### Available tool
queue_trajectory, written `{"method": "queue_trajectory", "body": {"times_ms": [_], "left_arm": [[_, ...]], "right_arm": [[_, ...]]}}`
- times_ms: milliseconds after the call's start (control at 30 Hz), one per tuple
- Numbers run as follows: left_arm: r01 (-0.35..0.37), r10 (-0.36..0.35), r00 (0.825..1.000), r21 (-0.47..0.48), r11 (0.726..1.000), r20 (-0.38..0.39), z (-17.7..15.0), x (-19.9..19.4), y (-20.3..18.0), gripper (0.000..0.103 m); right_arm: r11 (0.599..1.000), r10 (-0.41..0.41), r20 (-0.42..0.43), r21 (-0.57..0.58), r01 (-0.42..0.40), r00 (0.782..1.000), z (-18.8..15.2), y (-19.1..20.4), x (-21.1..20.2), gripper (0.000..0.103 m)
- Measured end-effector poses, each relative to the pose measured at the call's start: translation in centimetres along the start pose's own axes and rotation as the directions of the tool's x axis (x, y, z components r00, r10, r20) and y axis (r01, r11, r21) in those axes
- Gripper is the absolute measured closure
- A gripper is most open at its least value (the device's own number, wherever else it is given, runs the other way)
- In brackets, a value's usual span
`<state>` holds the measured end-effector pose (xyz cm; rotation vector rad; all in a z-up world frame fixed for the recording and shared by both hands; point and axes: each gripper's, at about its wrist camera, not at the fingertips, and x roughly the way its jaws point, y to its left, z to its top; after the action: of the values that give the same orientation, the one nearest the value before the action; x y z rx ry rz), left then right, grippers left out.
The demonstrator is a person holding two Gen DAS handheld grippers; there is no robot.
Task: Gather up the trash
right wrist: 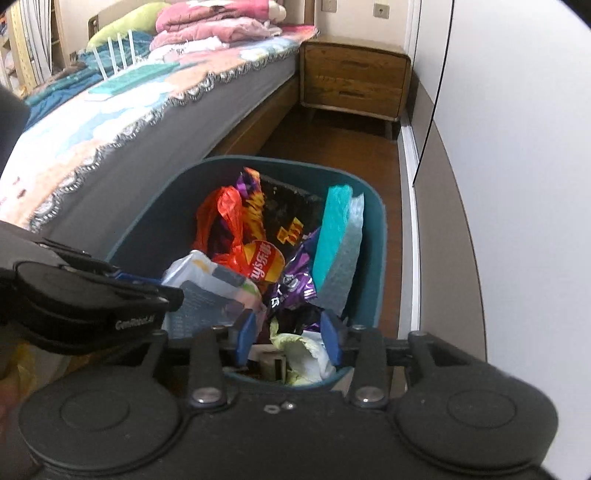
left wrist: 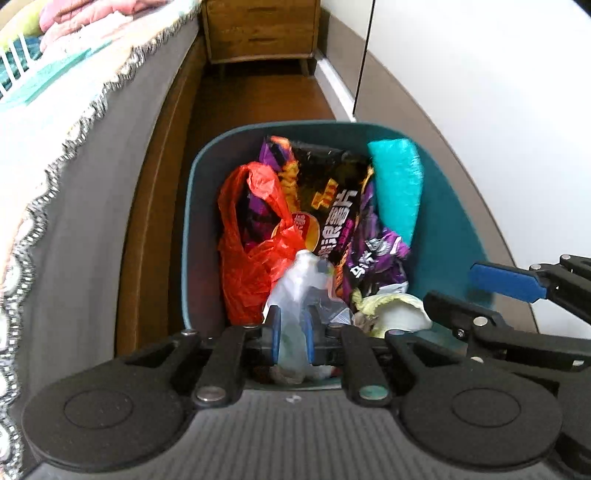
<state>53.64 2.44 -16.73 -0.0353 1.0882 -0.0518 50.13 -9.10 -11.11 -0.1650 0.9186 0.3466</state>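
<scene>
A teal trash bin (left wrist: 188, 206) (right wrist: 380, 236) stands on the floor, filled with a red plastic bag (left wrist: 251, 240), a black and purple chip bag (left wrist: 332, 184), a teal sheet (left wrist: 399, 184) and a purple wrapper (left wrist: 376, 258). My left gripper (left wrist: 293, 332) hangs over the bin's near edge, its blue pads pinching a white plastic packet (left wrist: 295, 284) (right wrist: 199, 277). My right gripper (right wrist: 289, 341) is open over the bin's near right corner. A crumpled yellowish-white wrapper (right wrist: 299, 347) (left wrist: 395, 314) lies in the bin below its spread pads, untouched by them.
A bed (left wrist: 74, 221) with a grey mattress and fringed cover runs along the left. A wooden nightstand (left wrist: 258, 29) stands at the far end. White wardrobe doors (left wrist: 498, 110) close off the right. A narrow strip of wood floor (left wrist: 251, 99) lies between.
</scene>
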Motion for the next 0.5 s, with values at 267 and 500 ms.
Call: {"method": "queue_trajectory", "body": {"times_ms": [267,500], "left_arm": [[-0.025,0.022,0.997,0.037,0.999,0.079,-1.4,-6.4,-1.0,0.054],[-0.026,0.017,0.98,0.043,0.999,0.196,-3.3,-13.2,-1.3,0.036]], "right_arm": [[1.0,-0.015,0.076,0.017,0.014,0.997,-0.2,0.3,-6.4,0.051],[1.0,-0.009,0.148,0.024,0.006,0.989,-0.7,1.0,-12.0,0.041]]}}
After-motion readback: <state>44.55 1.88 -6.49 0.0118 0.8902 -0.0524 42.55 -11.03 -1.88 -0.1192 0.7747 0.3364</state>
